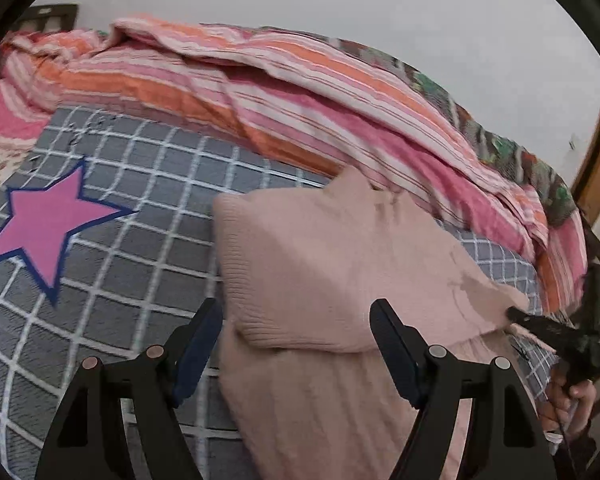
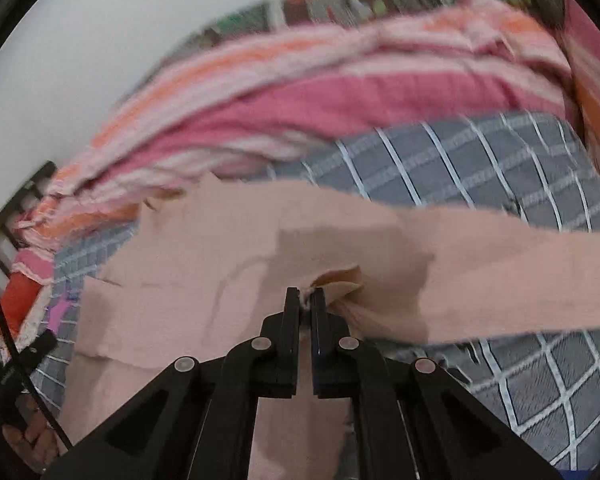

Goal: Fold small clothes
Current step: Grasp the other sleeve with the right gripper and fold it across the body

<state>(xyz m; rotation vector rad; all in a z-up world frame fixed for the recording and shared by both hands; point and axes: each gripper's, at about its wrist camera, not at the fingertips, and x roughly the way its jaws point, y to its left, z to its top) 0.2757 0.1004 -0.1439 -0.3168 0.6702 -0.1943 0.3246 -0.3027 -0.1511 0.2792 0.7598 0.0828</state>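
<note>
Right gripper (right-wrist view) pinching garment

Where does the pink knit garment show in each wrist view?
Left wrist: pink garment fills centre to lower right, ahead of the open left gripper.
Right wrist: garment spans the middle; the right gripper is shut on a bunched edge.
Shared landmark: grey checked bedspread.

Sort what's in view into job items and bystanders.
Job: pink knit garment, right gripper shut on its edge, left gripper open over it.
Bystanders: striped quilt, grey checked sheet, pink star.
</note>
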